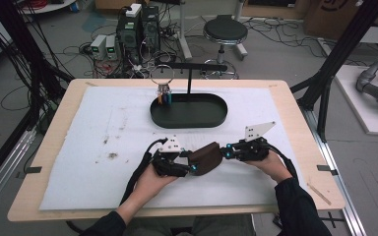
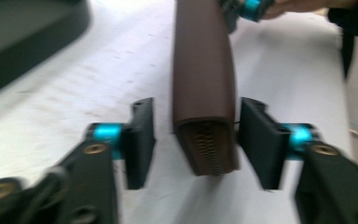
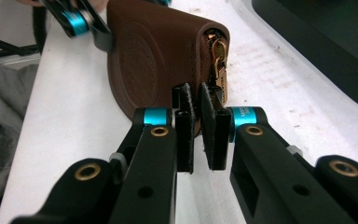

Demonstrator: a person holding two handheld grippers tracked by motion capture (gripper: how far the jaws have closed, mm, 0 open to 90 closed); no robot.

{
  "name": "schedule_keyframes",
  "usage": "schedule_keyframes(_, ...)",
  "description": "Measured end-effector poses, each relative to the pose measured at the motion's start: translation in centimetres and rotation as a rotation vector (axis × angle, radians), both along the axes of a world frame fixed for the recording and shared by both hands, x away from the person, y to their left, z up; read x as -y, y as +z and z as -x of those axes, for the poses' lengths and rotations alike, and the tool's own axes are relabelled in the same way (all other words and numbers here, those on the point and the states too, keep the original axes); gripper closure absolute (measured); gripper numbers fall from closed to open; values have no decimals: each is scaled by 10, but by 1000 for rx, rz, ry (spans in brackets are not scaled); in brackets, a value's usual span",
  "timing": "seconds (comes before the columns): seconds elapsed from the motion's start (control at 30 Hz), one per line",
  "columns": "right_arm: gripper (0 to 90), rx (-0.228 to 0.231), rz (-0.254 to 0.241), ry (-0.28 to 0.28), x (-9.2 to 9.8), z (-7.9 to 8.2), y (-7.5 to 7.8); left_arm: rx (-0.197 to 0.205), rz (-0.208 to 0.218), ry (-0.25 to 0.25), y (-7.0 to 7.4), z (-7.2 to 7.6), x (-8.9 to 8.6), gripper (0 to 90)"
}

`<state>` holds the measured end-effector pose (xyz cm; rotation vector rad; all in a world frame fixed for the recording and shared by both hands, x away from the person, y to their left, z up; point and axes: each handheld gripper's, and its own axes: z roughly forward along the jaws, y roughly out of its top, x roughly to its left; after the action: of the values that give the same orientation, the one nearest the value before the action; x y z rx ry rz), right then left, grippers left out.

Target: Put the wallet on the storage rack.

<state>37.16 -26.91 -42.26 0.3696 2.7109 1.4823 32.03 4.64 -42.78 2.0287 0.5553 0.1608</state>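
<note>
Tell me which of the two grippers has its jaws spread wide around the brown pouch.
The left gripper: its jaws stand wide apart either side of the brown pouch. The right gripper has its jaws nearly closed at the zipper end.

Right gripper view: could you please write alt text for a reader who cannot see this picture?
The right gripper, its black jaws nearly closed, pinches the edge of a brown leather pouch beside its brass zipper pull. The pouch lies on a white mat, with a black tray behind.
</note>
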Motion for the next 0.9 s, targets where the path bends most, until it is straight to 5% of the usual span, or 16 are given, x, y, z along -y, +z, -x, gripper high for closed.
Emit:
schedule_keyframes(0.07,856,5,2,4,1,1,0,-9,11,-30,-3,1,3,572)
schedule_keyframes(0.37,837,7,7,7,3,0,0,-31,32,-48,-3,-1,2,628)
schedule_keyframes(0.7,598,-5,-40,-24,8,-2,2,-4,32,-64,-1,0,3,658)
schedule_keyframes(0.9,495,-13,-91,-99,19,-5,7,21,39,-64,6,-1,-3,660)
